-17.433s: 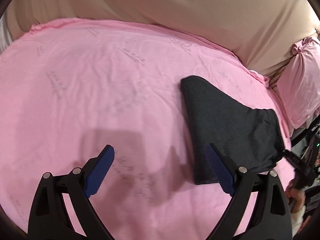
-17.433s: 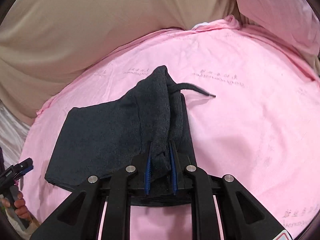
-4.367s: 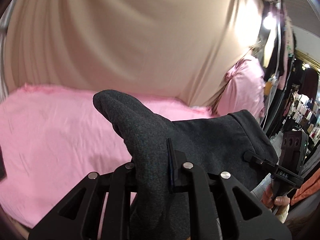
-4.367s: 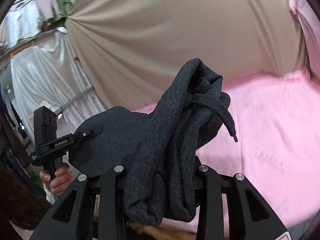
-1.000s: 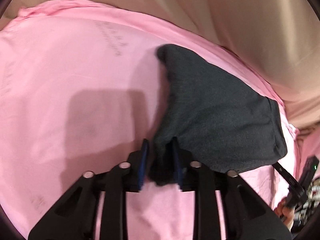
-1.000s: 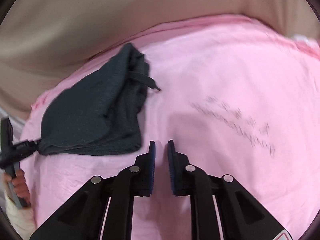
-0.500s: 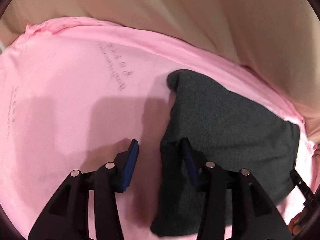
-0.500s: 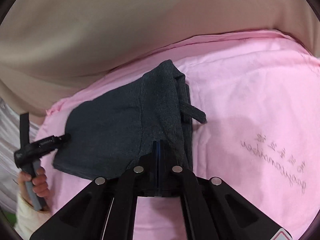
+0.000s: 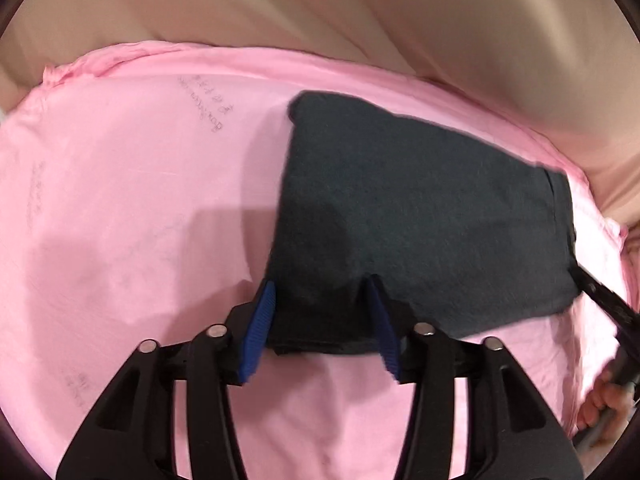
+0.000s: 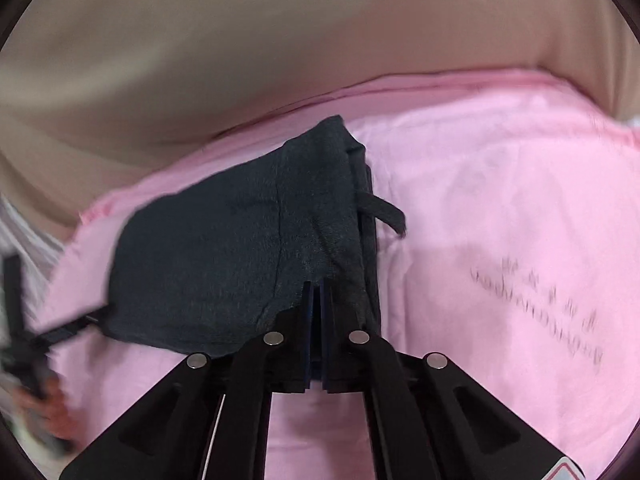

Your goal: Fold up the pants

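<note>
Two tools worked the folded dark pants (image 9: 420, 216), which lay on a pink sheet (image 9: 120, 200): the left tool (image 9: 320, 320) spread wide astride the near edge, the right tool (image 10: 318, 300) clenched on cloth, so its release probably came next.

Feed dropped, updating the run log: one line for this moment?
pants: folded, flat on pink sheet | left tool: open, straddling near edge | right tool: shut, over waistband edge | drawstring: sticking out
</note>
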The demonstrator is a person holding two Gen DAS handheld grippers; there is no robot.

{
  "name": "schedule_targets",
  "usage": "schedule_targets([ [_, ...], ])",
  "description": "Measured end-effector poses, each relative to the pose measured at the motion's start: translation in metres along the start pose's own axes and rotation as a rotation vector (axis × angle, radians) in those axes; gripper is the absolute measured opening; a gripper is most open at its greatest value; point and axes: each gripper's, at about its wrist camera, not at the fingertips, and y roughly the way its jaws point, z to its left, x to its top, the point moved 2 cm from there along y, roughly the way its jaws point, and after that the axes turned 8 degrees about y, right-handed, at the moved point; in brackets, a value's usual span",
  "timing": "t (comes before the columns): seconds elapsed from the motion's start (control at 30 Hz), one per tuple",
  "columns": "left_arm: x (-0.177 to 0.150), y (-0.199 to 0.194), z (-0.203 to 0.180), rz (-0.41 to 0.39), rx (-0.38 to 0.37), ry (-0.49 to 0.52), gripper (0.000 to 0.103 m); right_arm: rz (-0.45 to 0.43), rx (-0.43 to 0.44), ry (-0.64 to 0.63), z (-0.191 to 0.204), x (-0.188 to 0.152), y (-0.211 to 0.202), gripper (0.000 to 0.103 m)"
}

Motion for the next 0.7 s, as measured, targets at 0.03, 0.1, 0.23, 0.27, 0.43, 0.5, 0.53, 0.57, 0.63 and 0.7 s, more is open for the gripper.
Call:
schedule_targets([
  [0.03,-0.001,-0.003,0.003,0.003,-0.007,-0.019,0.057,-0.01,0.005,-0.02,0.01,-0.003,-0.002,0.004],
  [0.1,-0.002,-0.007,0.004,0.001,-0.012,-0.034,0.057,-0.042,-0.058,-0.111,0.029,-0.01,0.001,0.008],
  [0.23,-0.006,-0.021,-0.007,-0.028,0.035,0.001,0.055,-0.03,-0.124,-0.119,0.043,-0.018,0.021,0.003],
  [0.27,-0.007,-0.025,-0.009,-0.04,0.038,0.011,0.055,-0.04,-0.126,-0.116,0.046,-0.02,0.01,0.004],
  [0.43,-0.024,-0.068,-0.027,-0.123,0.071,0.097,0.055,-0.132,-0.124,-0.201,0.099,-0.055,-0.017,0.014],
  [0.5,-0.031,-0.082,-0.033,-0.147,0.09,0.121,0.056,-0.146,-0.128,-0.214,0.11,-0.071,-0.023,0.024],
  [0.53,-0.034,-0.088,-0.035,-0.157,0.097,0.132,0.057,-0.155,-0.133,-0.216,0.115,-0.081,-0.026,0.026],
  [0.57,-0.039,-0.095,-0.039,-0.17,0.11,0.147,0.061,-0.164,-0.136,-0.218,0.133,-0.094,-0.021,0.028],
  [0.63,-0.047,-0.107,-0.043,-0.198,0.138,0.169,0.067,-0.175,-0.139,-0.211,0.106,-0.098,-0.041,0.031],
  [0.7,-0.058,-0.119,-0.047,-0.233,0.16,0.192,0.082,-0.187,-0.143,-0.207,0.124,-0.117,-0.036,0.039],
])
